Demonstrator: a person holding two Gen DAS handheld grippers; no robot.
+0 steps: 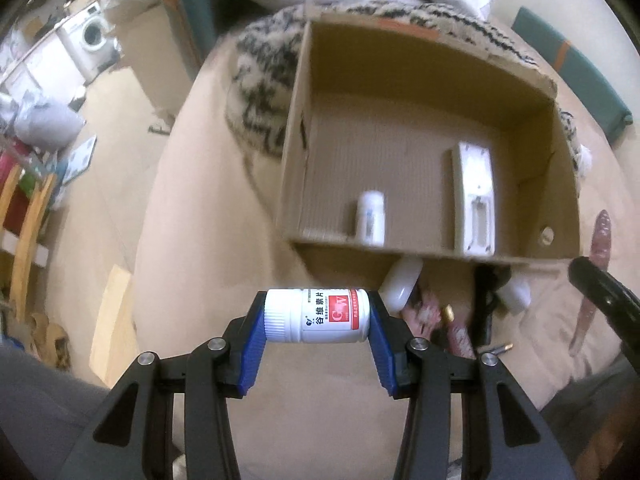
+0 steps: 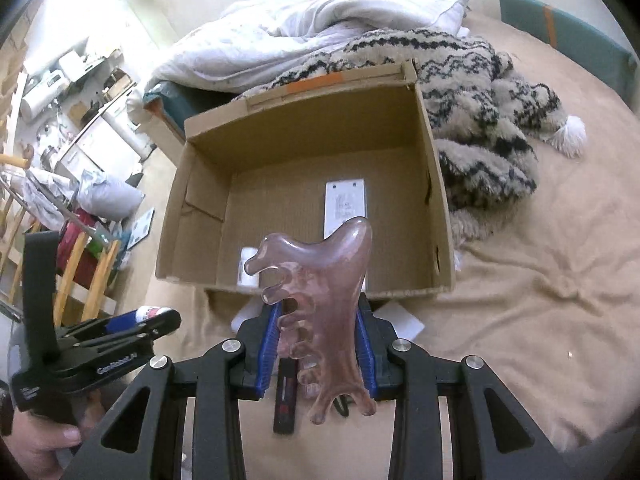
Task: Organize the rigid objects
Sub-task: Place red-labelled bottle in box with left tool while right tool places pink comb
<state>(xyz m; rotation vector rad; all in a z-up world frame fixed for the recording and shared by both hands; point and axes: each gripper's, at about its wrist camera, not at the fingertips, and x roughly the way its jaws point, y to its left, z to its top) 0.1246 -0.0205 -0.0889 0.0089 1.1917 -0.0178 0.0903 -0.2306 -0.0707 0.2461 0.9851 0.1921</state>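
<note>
The pill bottle (image 1: 316, 315) lies sideways between the blue pads of the left gripper (image 1: 316, 318), cap toward 9 o'clock, clamped end to end. This grip likely keeps the round body from rolling out during carry. The bottle hangs short of the cardboard box (image 1: 424, 256), whose near wall sits at 12 o'clock from it.

The right gripper (image 2: 318, 344) is closed on a pink comb-shaped massage tool (image 2: 320, 312), held upright with its lobed head projecting toward 12 o'clock over the box's near wall (image 2: 320, 294). Holding it by the narrow midsection probably leaves the head free to go in first.

Inside the box, a small white bottle (image 1: 371, 218) rests against the near wall and a white remote-like device (image 1: 474, 196) lies flat at 3 o'clock of it. Outside the near wall, white round items (image 1: 400, 286), a black stick (image 2: 286, 396) and a small brass-coloured piece (image 1: 448, 313) lie loose, apparently awaiting sorting.

The box stands on a bed covered by a beige sheet (image 2: 520, 320). A patterned fleece blanket (image 2: 480, 120) and a white duvet (image 2: 320, 20) lie at 12 o'clock beyond it. At 9 o'clock the room shows a washing machine (image 1: 94, 36) and floor clutter.
</note>
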